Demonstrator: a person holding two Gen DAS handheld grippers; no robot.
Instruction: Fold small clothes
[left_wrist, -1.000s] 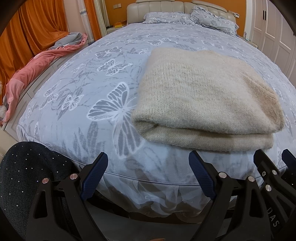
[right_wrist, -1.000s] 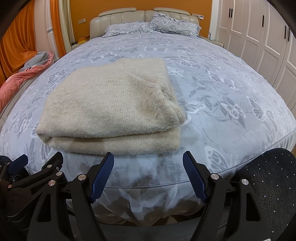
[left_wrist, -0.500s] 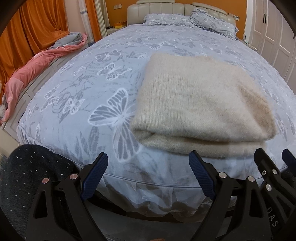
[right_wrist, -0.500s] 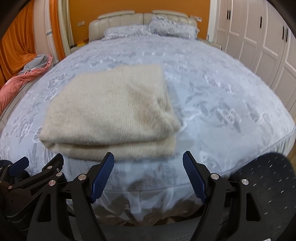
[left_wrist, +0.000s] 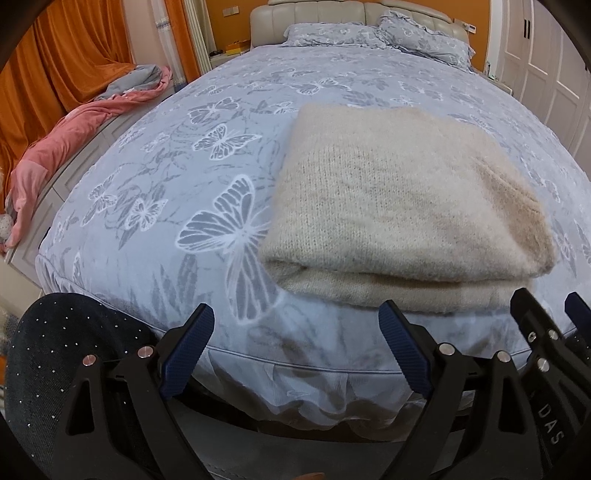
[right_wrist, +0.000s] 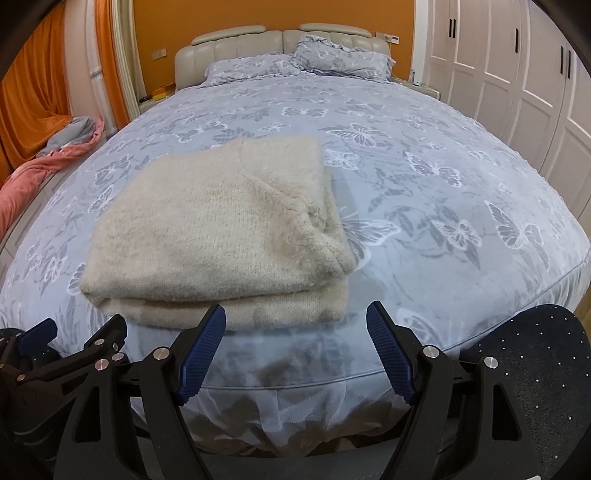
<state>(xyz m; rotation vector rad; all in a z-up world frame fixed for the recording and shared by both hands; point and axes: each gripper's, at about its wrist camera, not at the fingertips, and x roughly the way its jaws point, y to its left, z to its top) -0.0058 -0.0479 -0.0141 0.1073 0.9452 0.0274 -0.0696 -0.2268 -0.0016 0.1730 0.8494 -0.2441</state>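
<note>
Since the cream fuzzy knit sweater already lies as a layered rectangle near the foot edge of the butterfly-print grey bed, folding looks finished. Its folded edge faces both claws; its long axis runs across the bed. The left claw and right claw hang empty, jaws spread.

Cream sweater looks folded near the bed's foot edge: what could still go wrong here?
The cream sweater lies close to the bed edge, so a nudge from either open tool could slide it off. Its right corner looks loosely bunched, so the fold may spring open. The left tool and right tool sit close together and could collide.
</note>
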